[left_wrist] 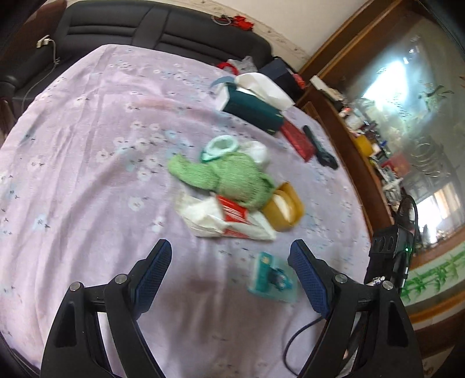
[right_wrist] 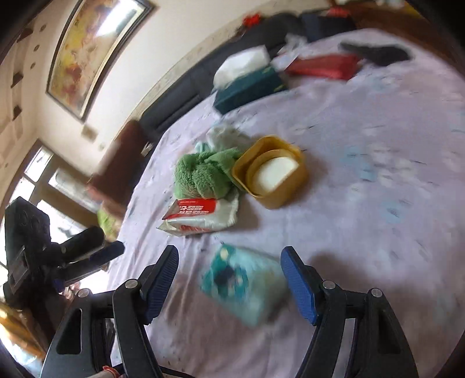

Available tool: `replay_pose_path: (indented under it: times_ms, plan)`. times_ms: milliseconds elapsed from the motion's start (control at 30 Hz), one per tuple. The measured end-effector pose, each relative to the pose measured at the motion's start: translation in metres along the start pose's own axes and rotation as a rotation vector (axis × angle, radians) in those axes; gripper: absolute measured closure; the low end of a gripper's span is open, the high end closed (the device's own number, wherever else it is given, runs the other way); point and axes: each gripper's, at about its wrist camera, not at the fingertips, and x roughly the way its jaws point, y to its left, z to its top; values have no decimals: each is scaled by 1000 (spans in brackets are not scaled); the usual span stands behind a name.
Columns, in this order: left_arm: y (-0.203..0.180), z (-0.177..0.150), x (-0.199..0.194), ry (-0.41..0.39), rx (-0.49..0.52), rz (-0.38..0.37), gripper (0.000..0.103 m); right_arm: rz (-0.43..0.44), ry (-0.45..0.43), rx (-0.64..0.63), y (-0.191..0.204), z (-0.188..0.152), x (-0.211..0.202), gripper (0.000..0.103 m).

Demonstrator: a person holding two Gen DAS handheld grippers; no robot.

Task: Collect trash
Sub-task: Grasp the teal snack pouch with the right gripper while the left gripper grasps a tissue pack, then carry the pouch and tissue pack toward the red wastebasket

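Left gripper (left_wrist: pixel 231 261): jaws spread wide, nothing between the blue pads; it hangs above the near part of the table. It also shows at the left edge of the right wrist view (right_wrist: pixel 96 253).
Right gripper (right_wrist: pixel 229 270): jaws spread wide, holding nothing. The teal packet lies on the cloth in the gap between its fingers; contact with either pad cannot be told because of blur.
Teal packet (right_wrist: pixel 244 288): flat teal and clear wrapper, lying on the tablecloth nearest the grippers. In the left wrist view it sits just inside the right-hand finger (left_wrist: pixel 271 276).
Red-and-white wrapper (left_wrist: pixel 232 222): crumpled plastic bag with a red printed band, lying beyond the teal packet and partly under the green cloth; seen also from the right wrist (right_wrist: pixel 200 216).
Green cloth (left_wrist: pixel 223 176): bunched knitted or terry fabric near the table's middle, touching the yellow box; right wrist view (right_wrist: pixel 203 174).
Yellow box (right_wrist: pixel 270 171): open square container tilted on its side, with a round yellow holder and a white disc inside; just beside the green cloth.
White wad (left_wrist: pixel 258 152): crumpled white item behind the green cloth, next to a pale green ring-shaped piece (left_wrist: pixel 219 146).
Tissue box (left_wrist: pixel 252 109): dark teal, white sheet sticking out of the top, at the far side of the table.
Red case (left_wrist: pixel 298 139): flat, lying beside the tissue box, with a black object (left_wrist: pixel 319 148) just beyond it.
Tablecloth (left_wrist: pixel 87 174): lilac with a small flower print, covering the round table.
Sofa (left_wrist: pixel 145 26): black, behind the table.
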Motion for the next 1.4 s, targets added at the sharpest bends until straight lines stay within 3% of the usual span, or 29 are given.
replay_pose_path:
  times_ms: [100, 267, 433, 500, 567, 600, 633, 767, 867, 1000, 1167, 1400]
  plan:
    - [10, 9, 9, 8, -4, 21, 21, 8, 91, -47, 0, 1, 19, 26]
    - [14, 23, 33, 41, 13, 40, 21, 8, 147, -170, 20, -26, 16, 22]
    - [8, 30, 73, 135, 39, 68, 21, -166, 156, -357, 54, -53, 23, 20]
    - [5, 27, 82, 154, 55, 68, 29, -245, 154, -427, 64, -66, 26, 21]
    - [3, 26, 85, 153, 51, 68, 34, -314, 140, -478, 69, -77, 26, 33]
    - [4, 25, 85, 149, 36, 79, 45, -356, 127, -497, 70, -83, 24, 38]
    - [5, 25, 83, 139, 22, 76, 47, -382, 114, -501, 71, -84, 18, 50]
    - [9, 20, 65, 126, -22, 40, 60, -371, 80, -414, 58, -88, -2, 67]
    - [8, 5, 48, 115, 3, 71, 62, -321, 54, -308, 44, -94, -25, 70]
    - [13, -29, 17, 107, -34, 24, 63, -273, -30, -204, 40, -111, -67, 70]
    - [2, -80, -26, 74, -9, -77, 64, -233, -189, -111, 48, -146, -140, 70]
    - [-47, -121, -76, 12, 70, -250, 64, -291, -398, -53, 71, -198, -229, 70]
